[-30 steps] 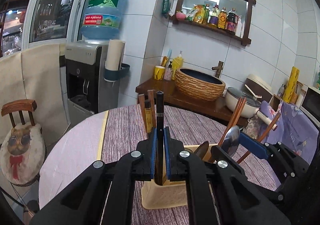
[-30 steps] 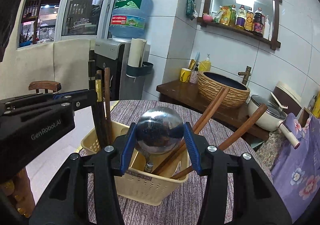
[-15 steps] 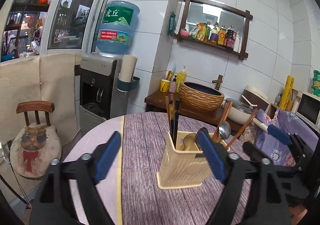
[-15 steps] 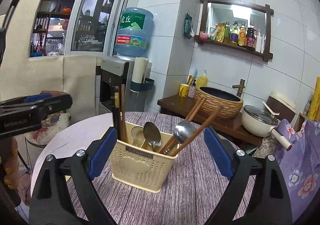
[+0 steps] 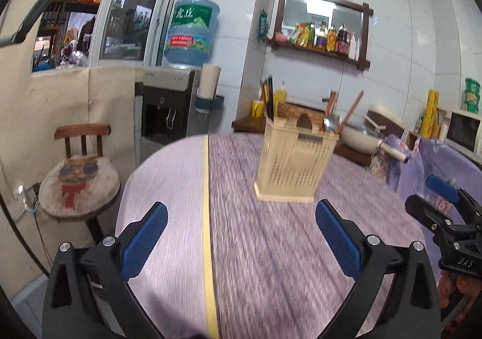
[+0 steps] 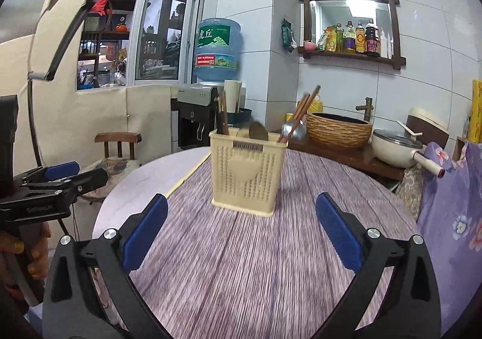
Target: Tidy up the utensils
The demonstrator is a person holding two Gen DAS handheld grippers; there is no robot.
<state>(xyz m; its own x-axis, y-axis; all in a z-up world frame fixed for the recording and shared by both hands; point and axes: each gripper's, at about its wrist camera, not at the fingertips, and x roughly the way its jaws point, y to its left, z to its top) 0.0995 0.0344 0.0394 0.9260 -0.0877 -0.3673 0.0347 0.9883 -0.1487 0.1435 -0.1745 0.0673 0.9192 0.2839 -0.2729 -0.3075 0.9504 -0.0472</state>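
Note:
A cream perforated utensil basket (image 5: 296, 158) (image 6: 247, 170) stands upright on the round table (image 5: 271, 263) with its purple striped cloth. Dark chopsticks (image 5: 269, 98) (image 6: 222, 113) stand at its left end. Brown wooden chopsticks (image 5: 351, 111) (image 6: 304, 110) and a metal spoon (image 5: 330, 125) (image 6: 293, 129) lean at its right end. My left gripper (image 5: 238, 236) is well back from the basket, jaws opening wide, nothing between them. My right gripper (image 6: 241, 233) is likewise drawn back, jaws opening and empty. Each gripper shows at the edge of the other's view.
A chair with a cat cushion (image 5: 79, 176) and a water dispenser (image 5: 171, 104) stand to the left. Behind the table a counter holds a woven basin (image 6: 339, 131) and a white pot (image 6: 397, 146). Purple floral fabric (image 6: 452, 203) hangs at the right. A hand (image 6: 33, 257) grips the left handle.
The left gripper let go of a dark chopstick, the right let go of a metal spoon. Both opened wide and pulled back from the basket, which now looks smaller and farther.

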